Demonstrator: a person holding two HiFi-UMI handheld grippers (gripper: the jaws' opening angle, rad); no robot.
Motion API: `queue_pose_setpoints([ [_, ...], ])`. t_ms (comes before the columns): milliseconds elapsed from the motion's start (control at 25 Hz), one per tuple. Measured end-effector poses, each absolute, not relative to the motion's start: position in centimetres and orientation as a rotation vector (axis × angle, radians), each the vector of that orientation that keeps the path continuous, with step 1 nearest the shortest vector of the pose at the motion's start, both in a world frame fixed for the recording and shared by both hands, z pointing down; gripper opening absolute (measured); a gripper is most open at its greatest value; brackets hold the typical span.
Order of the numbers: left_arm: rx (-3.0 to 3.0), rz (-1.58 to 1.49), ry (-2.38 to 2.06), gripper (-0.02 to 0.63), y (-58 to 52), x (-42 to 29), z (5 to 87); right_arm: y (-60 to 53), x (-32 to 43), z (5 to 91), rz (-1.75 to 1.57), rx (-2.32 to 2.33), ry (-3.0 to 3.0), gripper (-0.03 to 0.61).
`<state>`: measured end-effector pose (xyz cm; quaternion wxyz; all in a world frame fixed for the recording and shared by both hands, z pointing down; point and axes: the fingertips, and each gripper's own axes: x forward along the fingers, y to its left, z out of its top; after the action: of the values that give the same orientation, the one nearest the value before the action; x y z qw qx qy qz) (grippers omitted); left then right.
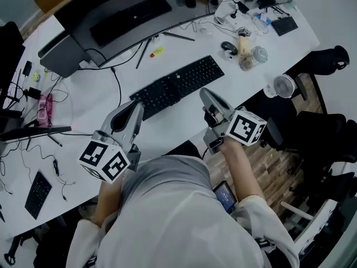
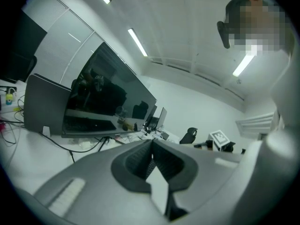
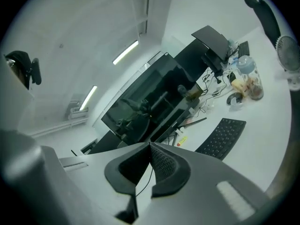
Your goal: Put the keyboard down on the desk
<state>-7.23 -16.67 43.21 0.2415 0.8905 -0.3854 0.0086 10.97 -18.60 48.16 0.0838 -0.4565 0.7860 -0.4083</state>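
— Since the left gripper (image 1: 137, 107) comes first, how do its jaws stand?

— Pressed together tip to tip, with nothing between them. It points up and away from the person, toward the wide dark monitor (image 1: 124, 11) well ahead of it.

— And the keyboard (image 1: 179, 85)?

— It lies flat on the white surface (image 1: 92, 102), slanting across it. Its left end is just ahead of the left gripper's tips, and its length runs off to that gripper's right. I can't tell whether those tips touch it.

— What about the right gripper (image 1: 204, 93)?

— Its jaws are also fully closed and hold nothing. Its tips sit just short of the keyboard's near edge, toward the right half. From its own camera the keyboard shows ahead and to the right, apart from the jaws.

— Anything further right?

— Ahead and to the right of that gripper there is a dark mouse (image 1: 228, 47) and two jars (image 1: 252, 57), near the keyboard's far right end. A small white fan (image 1: 283, 86) stands to the gripper's right, at the surface's edge.
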Motion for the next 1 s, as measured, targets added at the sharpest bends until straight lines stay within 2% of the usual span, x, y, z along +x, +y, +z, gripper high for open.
queue_pose_setpoints([
  [480, 2.456, 0.064, -1.029, 0.000, -15.5, -7.2, 43.6, -16.2, 11.1, 44.8, -0.805, -1.587, 2.592, -0.002],
  [1000, 2.512, 0.098, -1.091, 0.000, -15.0, -7.4, 44.0, -13.6, 11.2, 45.0, -0.649, -1.653, 2.780, -0.002],
])
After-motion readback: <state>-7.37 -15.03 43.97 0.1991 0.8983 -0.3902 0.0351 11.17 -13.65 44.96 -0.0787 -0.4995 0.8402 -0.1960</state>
